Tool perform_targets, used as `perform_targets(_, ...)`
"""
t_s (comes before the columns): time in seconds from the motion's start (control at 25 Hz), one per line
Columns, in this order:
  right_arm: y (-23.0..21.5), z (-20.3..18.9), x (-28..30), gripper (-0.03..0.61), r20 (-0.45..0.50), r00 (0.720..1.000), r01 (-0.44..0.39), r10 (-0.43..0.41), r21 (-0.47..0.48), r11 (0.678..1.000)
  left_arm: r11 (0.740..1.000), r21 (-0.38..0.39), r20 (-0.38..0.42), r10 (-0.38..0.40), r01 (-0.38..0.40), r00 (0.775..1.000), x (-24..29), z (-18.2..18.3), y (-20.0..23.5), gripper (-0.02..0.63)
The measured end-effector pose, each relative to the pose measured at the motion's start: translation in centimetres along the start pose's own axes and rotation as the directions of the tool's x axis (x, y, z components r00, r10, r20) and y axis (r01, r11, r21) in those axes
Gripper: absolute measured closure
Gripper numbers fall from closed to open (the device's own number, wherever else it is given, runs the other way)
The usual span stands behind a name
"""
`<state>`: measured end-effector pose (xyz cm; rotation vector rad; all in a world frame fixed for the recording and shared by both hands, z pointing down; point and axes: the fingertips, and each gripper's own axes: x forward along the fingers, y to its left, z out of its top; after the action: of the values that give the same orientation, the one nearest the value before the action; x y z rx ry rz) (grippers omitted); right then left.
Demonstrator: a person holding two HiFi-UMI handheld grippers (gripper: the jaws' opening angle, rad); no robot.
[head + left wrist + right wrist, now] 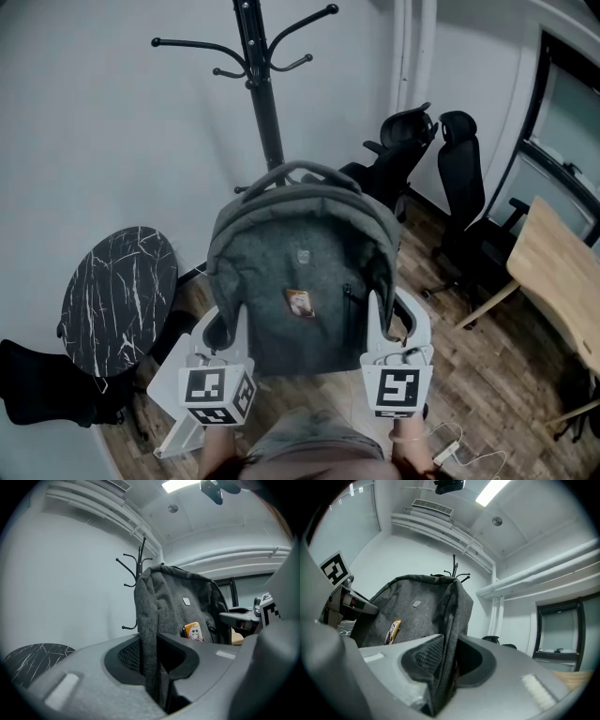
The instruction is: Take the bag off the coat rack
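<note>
You hold the grey bag (300, 281) up between both tools, in front of the pole of the coat rack (265, 103) and below its black hooks. The bag is upright and its front faces you. The left gripper (223, 330) is clamped on the left side edge of the bag: in the left gripper view (150, 660) the grey fabric (178, 606) stands pinched between the two dark pads, which press on it from both sides. The right gripper (398, 323) is closed on the right side edge in the same way, and in the right gripper view (445, 663) a fold of the fabric (417, 611) runs down between the pads. The carry handle (300, 171) arches over the top of the bag, just in front of the pole. The bag looks closed, so you cannot tell what is inside it. On its front there is a small orange tag (300, 303), and beside this a short vertical zipper (347, 305). A round table (120, 300) with a dark marble top stands to the left of the rack, black office chairs (469, 187) are to the right near the wall, and a wooden table (553, 272) is at the right edge.
</note>
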<state>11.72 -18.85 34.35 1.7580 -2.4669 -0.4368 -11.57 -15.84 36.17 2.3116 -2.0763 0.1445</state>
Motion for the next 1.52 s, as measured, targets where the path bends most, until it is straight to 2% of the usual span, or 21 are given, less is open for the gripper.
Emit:
perform_targets(0.76,2.1,-0.6,2.2,0.505,-0.036,0.999,-0.015,0.014,-0.025,1.000,1.000,-0.019,-0.036,-0.013,0.013,0.999,1.4,-1.1,2.5,0.535)
perform_targets(1.52,2.9,-1.0,5.0,0.505,-0.071,0.997,0.028,-0.030,-0.033,0.999,0.997,-0.045,-0.055,-0.062,0.060,0.997,4.5,-1.7,4.4,0.535)
